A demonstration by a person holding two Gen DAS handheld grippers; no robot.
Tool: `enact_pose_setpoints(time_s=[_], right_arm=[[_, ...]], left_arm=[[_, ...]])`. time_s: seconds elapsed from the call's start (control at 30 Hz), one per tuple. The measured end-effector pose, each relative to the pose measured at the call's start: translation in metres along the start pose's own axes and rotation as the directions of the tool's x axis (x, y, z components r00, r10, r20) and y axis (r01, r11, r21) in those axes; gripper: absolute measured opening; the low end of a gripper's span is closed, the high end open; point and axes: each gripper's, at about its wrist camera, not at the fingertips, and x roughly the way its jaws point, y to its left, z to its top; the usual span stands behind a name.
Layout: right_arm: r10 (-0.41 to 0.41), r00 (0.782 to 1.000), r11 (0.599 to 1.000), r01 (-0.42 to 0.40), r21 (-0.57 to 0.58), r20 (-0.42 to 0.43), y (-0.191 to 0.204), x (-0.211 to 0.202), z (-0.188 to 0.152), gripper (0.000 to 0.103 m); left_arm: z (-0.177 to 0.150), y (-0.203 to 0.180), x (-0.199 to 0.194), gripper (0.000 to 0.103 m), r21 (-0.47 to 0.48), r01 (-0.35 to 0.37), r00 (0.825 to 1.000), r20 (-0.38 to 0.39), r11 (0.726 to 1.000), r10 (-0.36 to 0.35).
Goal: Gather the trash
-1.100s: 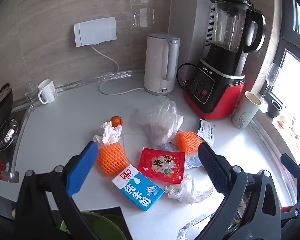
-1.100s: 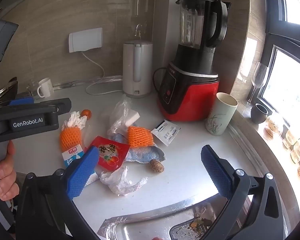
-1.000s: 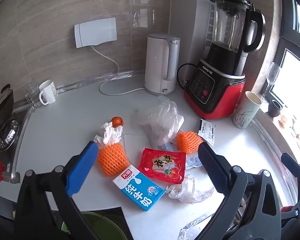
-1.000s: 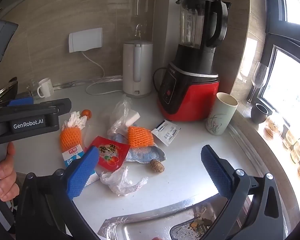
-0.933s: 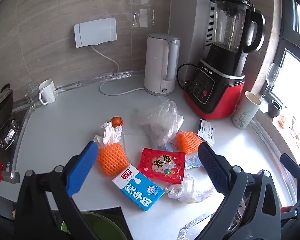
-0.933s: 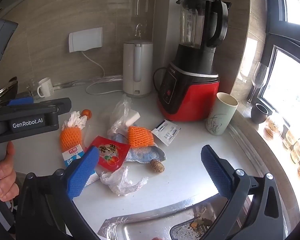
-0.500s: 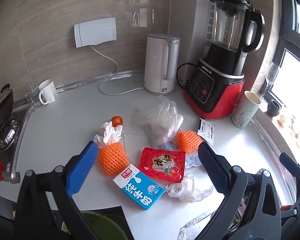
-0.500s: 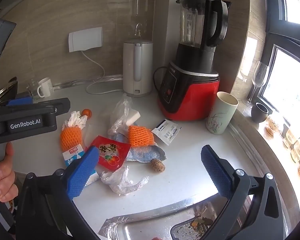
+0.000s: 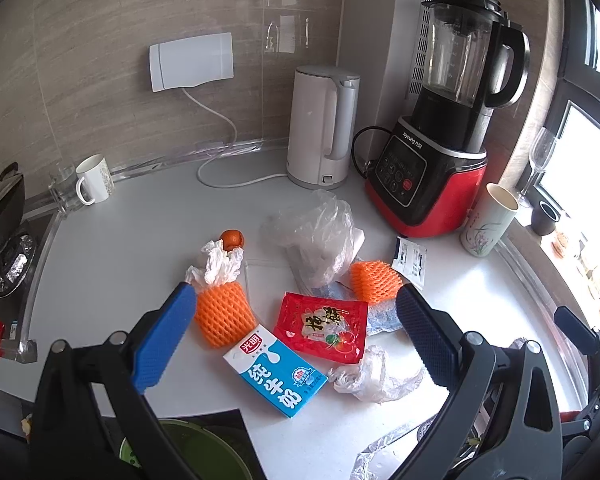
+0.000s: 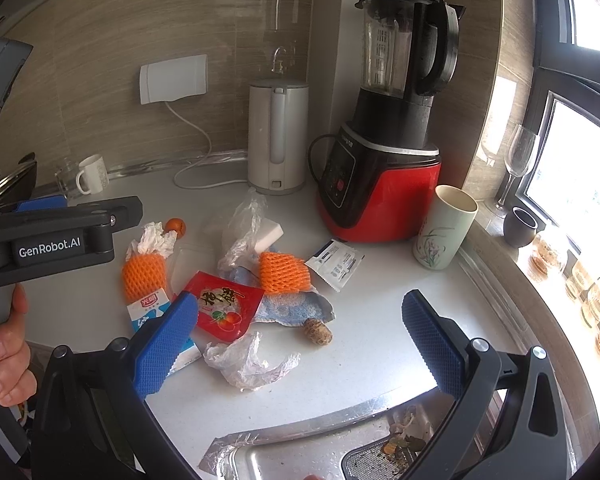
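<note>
Trash lies in a heap on the white counter (image 9: 132, 240). A blue and white milk carton (image 9: 275, 370), a red snack packet (image 9: 322, 330), two orange foam nets (image 9: 222, 314) (image 9: 374, 282), a crumpled clear wrap (image 9: 374, 376) and a clear plastic bag (image 9: 320, 236) show in the left wrist view. My left gripper (image 9: 296, 332) hovers open above the carton and packet, holding nothing. My right gripper (image 10: 300, 340) stands open over the crumpled wrap (image 10: 248, 364), beside the packet (image 10: 222, 306) and a brown stub (image 10: 318, 332).
A white kettle (image 9: 320, 128), a red and black blender (image 9: 440, 160) and a pale cup (image 9: 486, 226) stand behind the heap. A mug (image 9: 92, 180) sits far left. A green bin (image 9: 184, 456) lies below the counter edge; a sink (image 10: 340, 448) is at the front right. A hand (image 10: 4, 352) holds the left gripper's body (image 10: 48, 240).
Both views drift very slightly; the trash and the open jaws stay as they were.
</note>
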Motion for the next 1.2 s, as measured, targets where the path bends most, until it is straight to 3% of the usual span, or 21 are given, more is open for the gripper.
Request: enact_pose_setpoints(time_s=[1.2], right_arm=[[0.038,0.999,0.999,-0.038,0.010,-0.006,0.006,-0.001,0.002,0.101]], left_arm=[[0.000,0.009,-0.002,0.096,-0.005,-0.013,1.000,-0.015,1.000,0.013]])
